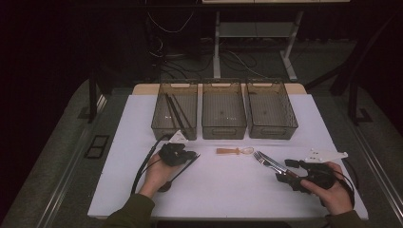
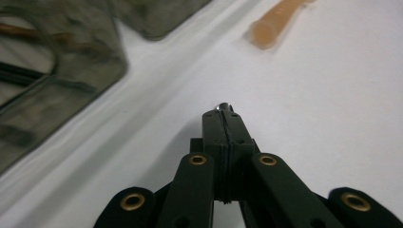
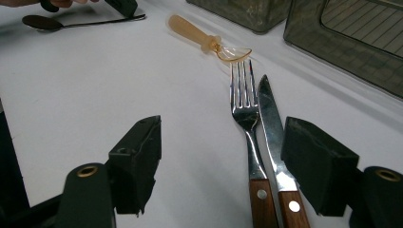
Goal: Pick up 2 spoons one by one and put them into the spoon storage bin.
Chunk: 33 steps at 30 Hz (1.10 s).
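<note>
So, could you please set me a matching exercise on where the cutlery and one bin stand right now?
Things:
1. black spoon
2. fork
3. amber spoon
4. left bin

States:
a. lies between the open jaws of the right gripper
b. holds dark sticks
c. lies free on the table before the middle bin
d. handle clamped in the left gripper

Pairs: 1-d, 2-a, 3-c, 4-b.
</note>
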Tool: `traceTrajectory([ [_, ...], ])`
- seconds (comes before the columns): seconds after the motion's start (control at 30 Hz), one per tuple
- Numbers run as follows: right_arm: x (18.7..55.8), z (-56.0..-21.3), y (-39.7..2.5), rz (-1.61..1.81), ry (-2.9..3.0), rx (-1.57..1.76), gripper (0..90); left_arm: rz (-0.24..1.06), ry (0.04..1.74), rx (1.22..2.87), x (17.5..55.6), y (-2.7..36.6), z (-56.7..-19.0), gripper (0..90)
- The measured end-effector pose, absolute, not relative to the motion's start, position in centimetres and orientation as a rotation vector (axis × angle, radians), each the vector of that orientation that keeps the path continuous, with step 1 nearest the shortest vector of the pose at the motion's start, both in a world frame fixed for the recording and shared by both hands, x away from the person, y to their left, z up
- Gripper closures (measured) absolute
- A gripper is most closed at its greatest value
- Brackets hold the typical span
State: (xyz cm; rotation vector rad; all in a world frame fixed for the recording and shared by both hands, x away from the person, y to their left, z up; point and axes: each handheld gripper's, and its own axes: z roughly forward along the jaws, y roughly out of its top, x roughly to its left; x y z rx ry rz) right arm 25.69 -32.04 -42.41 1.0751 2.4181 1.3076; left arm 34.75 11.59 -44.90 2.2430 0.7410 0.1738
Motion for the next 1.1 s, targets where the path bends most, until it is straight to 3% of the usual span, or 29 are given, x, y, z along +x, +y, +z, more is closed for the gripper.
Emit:
traceTrajectory([
  [0.43, 25.6, -42.3, -32.0, 1.312, 2.414, 1.070, 30.3, 0.001, 0.543, 2.287, 33.1, 9.5, -44.9, 89.2],
  [0.6, 25.6, -42.3, -32.0, 1.312, 2.413, 1.065, 30.3, 0.025, 0.521, 2.308, 32.9, 9.4, -44.7, 89.0],
  [0.9, 25.6, -42.3, -32.1, 1.317, 2.412, 1.061, 30.1, 0.096, 0.596, 2.251, 32.1, 12.0, -43.0, 54.3],
  [1.1, 25.6, -42.3, -32.0, 1.317, 2.412, 1.057, 30.1, 0.117, 0.660, 2.200, 31.3, 14.1, -42.5, 40.6],
])
